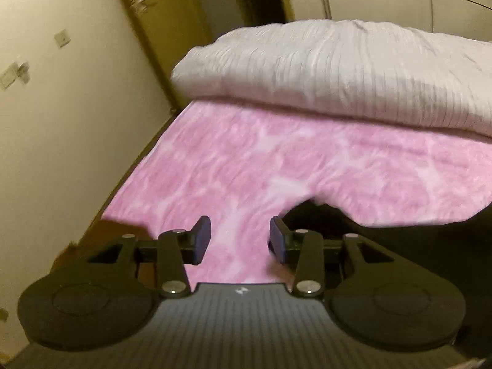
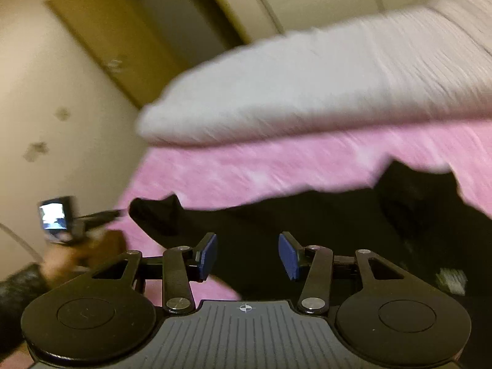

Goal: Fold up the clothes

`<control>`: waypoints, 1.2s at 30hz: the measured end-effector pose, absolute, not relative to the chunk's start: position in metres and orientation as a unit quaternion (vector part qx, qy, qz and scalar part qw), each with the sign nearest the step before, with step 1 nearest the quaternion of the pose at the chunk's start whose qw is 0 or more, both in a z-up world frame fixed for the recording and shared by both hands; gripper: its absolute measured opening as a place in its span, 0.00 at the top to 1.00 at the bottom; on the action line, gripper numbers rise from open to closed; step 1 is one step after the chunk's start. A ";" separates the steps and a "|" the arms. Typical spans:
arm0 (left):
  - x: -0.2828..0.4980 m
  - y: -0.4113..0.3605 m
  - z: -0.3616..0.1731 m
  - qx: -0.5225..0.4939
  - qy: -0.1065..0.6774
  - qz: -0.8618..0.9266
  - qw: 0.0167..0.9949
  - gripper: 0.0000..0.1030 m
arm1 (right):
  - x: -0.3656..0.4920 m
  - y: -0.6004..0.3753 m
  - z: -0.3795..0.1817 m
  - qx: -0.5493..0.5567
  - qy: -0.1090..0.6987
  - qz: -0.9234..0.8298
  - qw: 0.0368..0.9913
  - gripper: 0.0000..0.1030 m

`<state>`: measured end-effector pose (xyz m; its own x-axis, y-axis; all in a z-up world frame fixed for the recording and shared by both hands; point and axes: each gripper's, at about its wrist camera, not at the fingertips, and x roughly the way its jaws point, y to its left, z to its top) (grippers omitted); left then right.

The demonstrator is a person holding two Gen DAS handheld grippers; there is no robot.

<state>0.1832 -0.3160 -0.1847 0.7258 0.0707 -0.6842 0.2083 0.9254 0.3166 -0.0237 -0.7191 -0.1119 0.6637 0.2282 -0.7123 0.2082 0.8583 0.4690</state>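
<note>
Home bedroom. Bed with pink mottled sheet [image 1: 276,166], folded white quilt [image 1: 338,70] on top, black garment [image 2: 307,221] on sheet. Wooden door [image 1: 172,24] with handle, cream wall [image 1: 61,107] with switch plates.

Dim, warm yellowish light; right wrist view smears with motion blur across the ribbed white duvet [image 2: 307,86], fisheye corners go black.
</note>
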 end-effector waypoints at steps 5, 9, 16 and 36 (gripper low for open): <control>0.113 -0.363 -0.221 0.207 0.398 -0.136 0.883 0.58 | -0.084 -0.760 -0.161 0.285 0.450 -0.092 0.841 0.53; 0.056 -0.442 -0.245 0.213 0.414 -0.235 0.853 0.58 | -0.149 -0.814 -0.190 0.330 0.447 -0.195 0.808 0.52; -0.065 -0.607 -0.236 0.260 0.353 -0.434 0.787 0.54 | -0.274 -0.918 -0.225 0.429 0.385 -0.328 0.748 0.38; -0.280 -0.861 -0.270 0.470 0.153 -0.636 0.592 0.46 | -0.319 -1.065 -0.247 0.547 0.315 -0.150 0.761 0.97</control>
